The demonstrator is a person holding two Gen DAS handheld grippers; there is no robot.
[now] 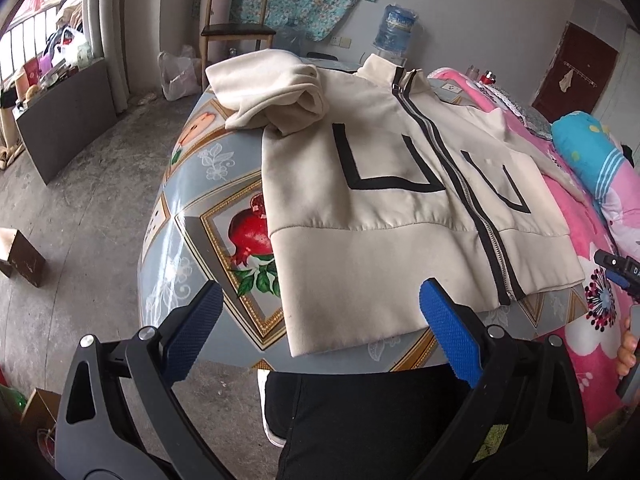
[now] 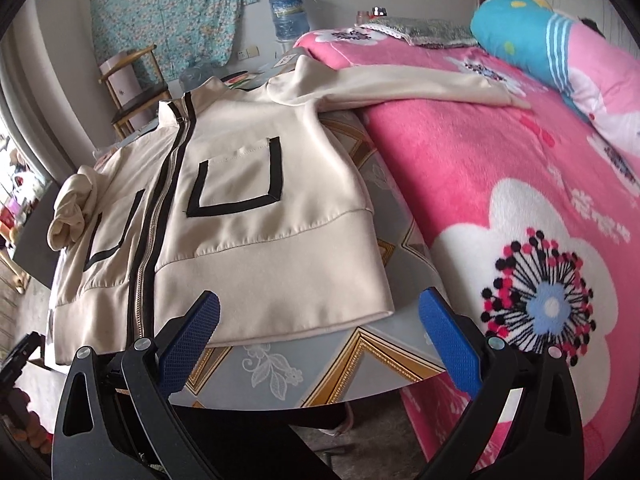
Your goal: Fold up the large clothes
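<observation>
The bed (image 2: 500,168), with its pink flowered blanket, stands hard against the table's right side, and so it catches whatever overhangs there. The table (image 1: 208,208), covered in a glossy fruit-patterned cloth, gives a flat surface for folding.

The jacket (image 1: 384,184) lies front-up across the table, zipped shut and spread flat, presumably so the body can be folded square. Its long axis runs from the hem band, which lies at the near edge toward the person, away to the stand-up collar at the far side; the zip (image 1: 464,184) follows that same line. The jacket thus points collar-away, hem toward the tongs.

The right sleeve (image 2: 420,88) stretches sideways off the table and rests on the blanket, reaching toward the blue pillow (image 2: 532,36). The left sleeve (image 1: 272,88) is bunched in a heap near the far left shoulder; how it is folded under itself is hard to make out.

The left tongs (image 1: 320,320) hover just short of the hem's left corner, spread wide and holding nothing. The right tongs (image 2: 320,324) hang over the hem's right corner, likewise spread and empty. Both seem placed to take the hem corners or to reach for the sleeves.
</observation>
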